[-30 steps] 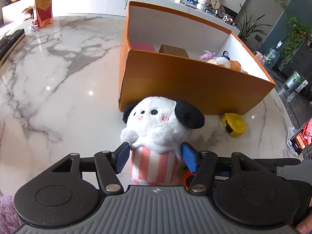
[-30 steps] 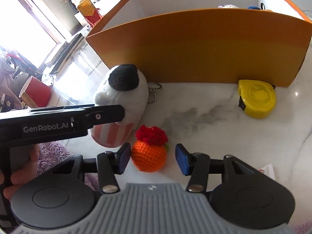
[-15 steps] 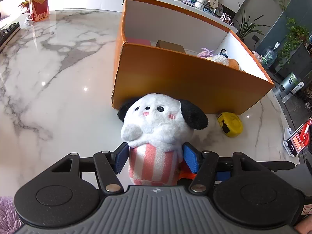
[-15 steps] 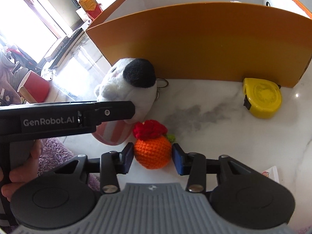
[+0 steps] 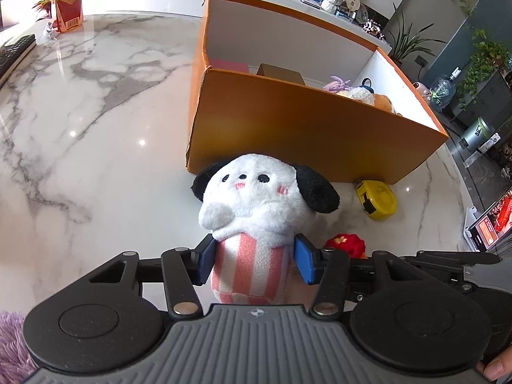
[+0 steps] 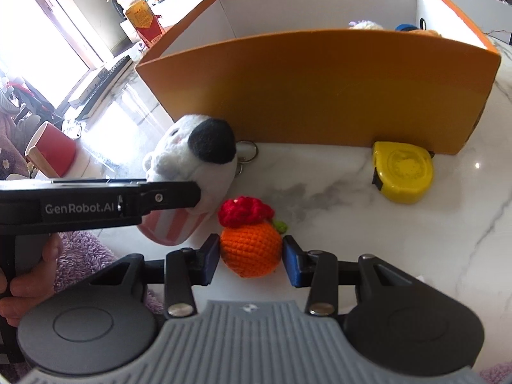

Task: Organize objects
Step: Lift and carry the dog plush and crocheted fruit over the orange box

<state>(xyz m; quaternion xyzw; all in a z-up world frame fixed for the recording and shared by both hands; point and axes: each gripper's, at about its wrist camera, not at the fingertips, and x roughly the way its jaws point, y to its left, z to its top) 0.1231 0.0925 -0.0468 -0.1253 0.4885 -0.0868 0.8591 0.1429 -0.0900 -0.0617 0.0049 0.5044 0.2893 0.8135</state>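
A white plush dog [image 5: 256,198] with black ears and a pink striped body stands on the marble table in front of the orange box [image 5: 304,128]. My left gripper [image 5: 254,259] has its jaws closing, and the blue pads touch both sides of the striped body. In the right wrist view the plush dog [image 6: 195,160] leans beside a crocheted orange [image 6: 251,249] with a red top. My right gripper [image 6: 251,257] is shut on that orange, a pad on each side. The orange's red top [image 5: 345,244] peeks out to the plush's right.
A yellow tape measure [image 6: 404,172] lies against the orange box [image 6: 320,89], which holds several soft toys and a small carton. A metal keyring [image 6: 246,152] hangs off the plush. A red cup [image 6: 52,147] stands far left, a juice carton [image 5: 67,0] far back.
The left jaws have narrowed onto the plush's striped body, which now sits higher in view. The right jaws came in from either side of the crocheted orange and now touch it.
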